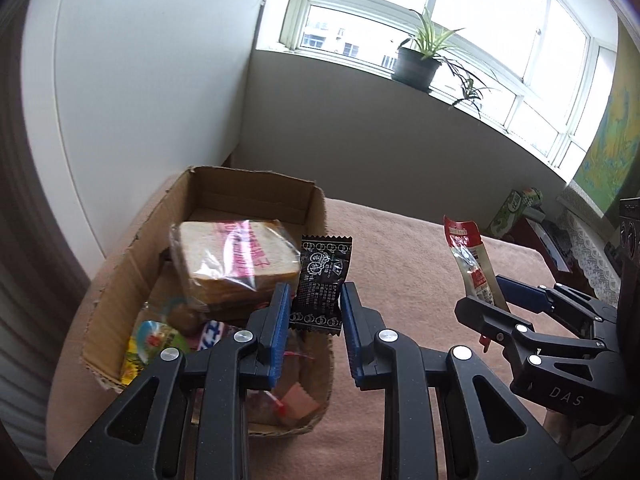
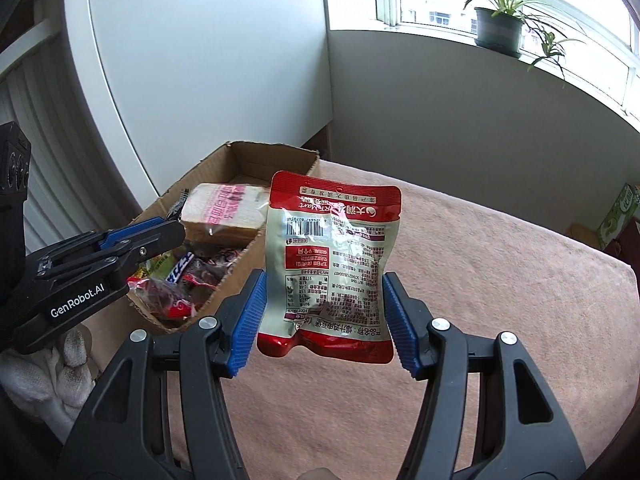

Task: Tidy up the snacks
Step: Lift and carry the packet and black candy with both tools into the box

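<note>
Left wrist: your left gripper [image 1: 315,312] jaws clamp black packet [image 1: 322,286] over box [image 1: 256,200]; right gripper [image 2: 325,320] jaws clamp red pouch [image 2: 332,264] btwn pads

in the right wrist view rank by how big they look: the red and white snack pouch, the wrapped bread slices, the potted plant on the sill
1. Red and white snack pouch, though it is nearest the camera, which inflates it.
2. Clear-wrapped bread slices in the brown cardboard box.
3. Green potted plant, similar to the bread and farthest.

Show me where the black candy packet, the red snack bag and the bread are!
black candy packet [image 1: 322,280], left wrist view, middle of the wrapper
red snack bag [image 2: 332,264], right wrist view, printed back panel
bread [image 1: 236,260], left wrist view, top slice
</note>
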